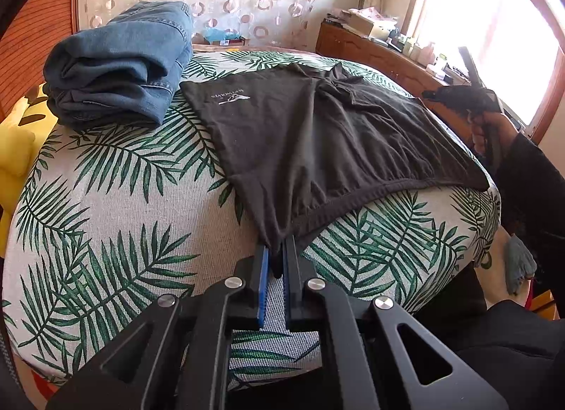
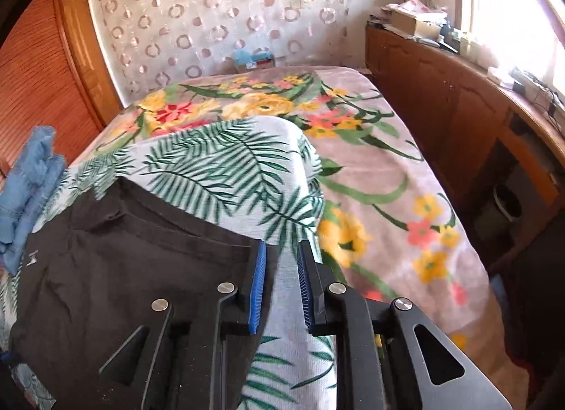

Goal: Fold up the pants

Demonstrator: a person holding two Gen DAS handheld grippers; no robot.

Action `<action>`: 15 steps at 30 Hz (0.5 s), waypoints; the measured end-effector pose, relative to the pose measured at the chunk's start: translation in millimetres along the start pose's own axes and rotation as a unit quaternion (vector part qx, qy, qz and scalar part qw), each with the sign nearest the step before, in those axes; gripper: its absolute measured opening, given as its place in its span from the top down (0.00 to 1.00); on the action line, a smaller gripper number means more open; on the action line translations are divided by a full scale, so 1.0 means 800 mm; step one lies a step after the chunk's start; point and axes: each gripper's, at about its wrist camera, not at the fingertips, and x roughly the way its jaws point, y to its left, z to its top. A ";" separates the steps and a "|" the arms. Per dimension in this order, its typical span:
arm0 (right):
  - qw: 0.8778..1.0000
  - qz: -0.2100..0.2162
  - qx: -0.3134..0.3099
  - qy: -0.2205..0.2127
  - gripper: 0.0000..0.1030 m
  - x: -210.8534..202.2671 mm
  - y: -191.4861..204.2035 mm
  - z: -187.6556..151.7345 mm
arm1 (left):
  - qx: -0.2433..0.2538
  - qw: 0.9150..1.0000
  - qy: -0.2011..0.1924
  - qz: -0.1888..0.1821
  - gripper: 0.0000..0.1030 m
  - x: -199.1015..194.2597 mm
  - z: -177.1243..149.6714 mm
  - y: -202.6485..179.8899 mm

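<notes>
The left gripper, angled downward, is clamping its fingers together on the near corner of the soft black fabric pants, which are lying spread flat on the palm-leaf-printed bed cover. Only the left view is showing the folded blue denim jeans beside them and a hand gripping the right tool. The right gripper is hovering at the pants' edge, fingers slightly apart, nothing between them. Only its view is revealing a plush floral blanket.
</notes>
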 end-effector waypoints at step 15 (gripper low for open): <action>0.993 0.068 -0.095 -0.018 0.52 -0.083 0.091 -0.128 | 0.011 1.000 -0.007 0.000 0.94 -0.004 0.010 -0.006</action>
